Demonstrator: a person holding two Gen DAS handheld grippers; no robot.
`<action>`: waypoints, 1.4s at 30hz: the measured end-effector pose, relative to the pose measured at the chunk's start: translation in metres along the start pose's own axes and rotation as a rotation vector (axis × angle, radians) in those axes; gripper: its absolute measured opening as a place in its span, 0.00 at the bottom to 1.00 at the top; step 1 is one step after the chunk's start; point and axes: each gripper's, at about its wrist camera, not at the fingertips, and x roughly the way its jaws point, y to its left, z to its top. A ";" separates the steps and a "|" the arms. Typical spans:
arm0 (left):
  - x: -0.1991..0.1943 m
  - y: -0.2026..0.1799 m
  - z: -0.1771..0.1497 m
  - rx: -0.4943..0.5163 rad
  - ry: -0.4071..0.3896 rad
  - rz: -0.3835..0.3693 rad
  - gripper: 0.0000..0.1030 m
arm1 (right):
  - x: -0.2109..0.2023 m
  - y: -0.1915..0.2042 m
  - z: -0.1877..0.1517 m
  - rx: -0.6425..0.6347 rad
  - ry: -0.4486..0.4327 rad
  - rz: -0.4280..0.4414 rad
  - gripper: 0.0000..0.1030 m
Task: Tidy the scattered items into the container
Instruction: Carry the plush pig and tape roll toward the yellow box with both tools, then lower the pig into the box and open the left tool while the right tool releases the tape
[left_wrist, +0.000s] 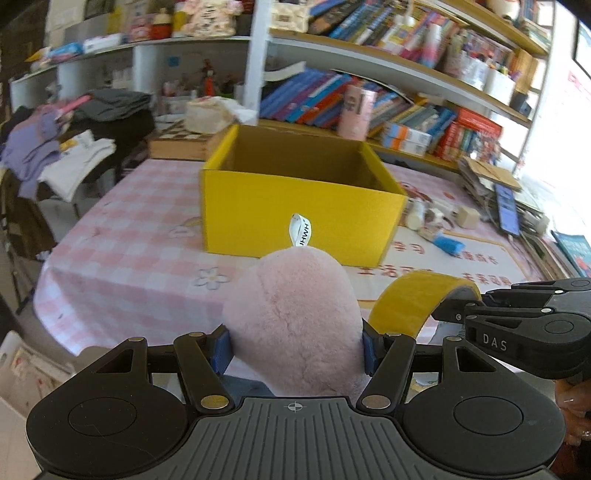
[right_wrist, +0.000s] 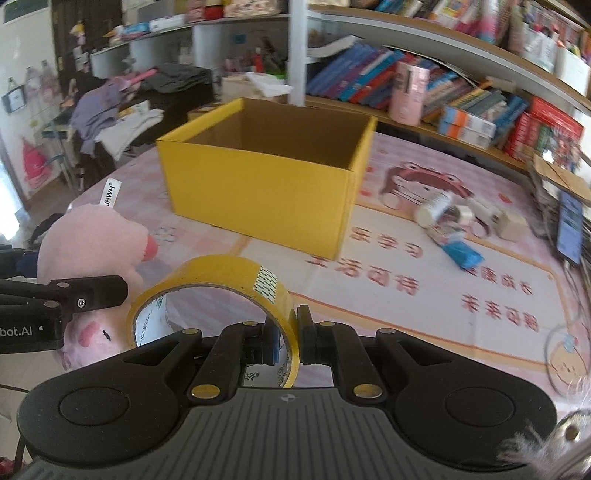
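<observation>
So the left gripper (left_wrist: 295, 349) is squeezing a pink plush toy (left_wrist: 291, 317) and the right gripper (right_wrist: 287, 341) pinches a yellow tape roll (right_wrist: 221, 295), both hanging just short of the open yellow box (right_wrist: 266, 184).

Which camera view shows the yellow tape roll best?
The right wrist view: the tape roll shows as a whole ring, its wall pinched between the right gripper's jaws. The left wrist view shows only an arc of it.
</observation>
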 end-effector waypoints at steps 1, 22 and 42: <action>-0.001 0.004 0.001 -0.006 -0.002 0.007 0.62 | 0.002 0.004 0.003 -0.010 -0.002 0.008 0.09; 0.016 0.005 0.061 0.040 -0.062 0.001 0.62 | 0.017 -0.004 0.072 -0.062 -0.084 0.070 0.09; 0.100 -0.019 0.191 0.307 -0.158 0.053 0.62 | 0.093 -0.067 0.195 -0.082 -0.230 0.026 0.09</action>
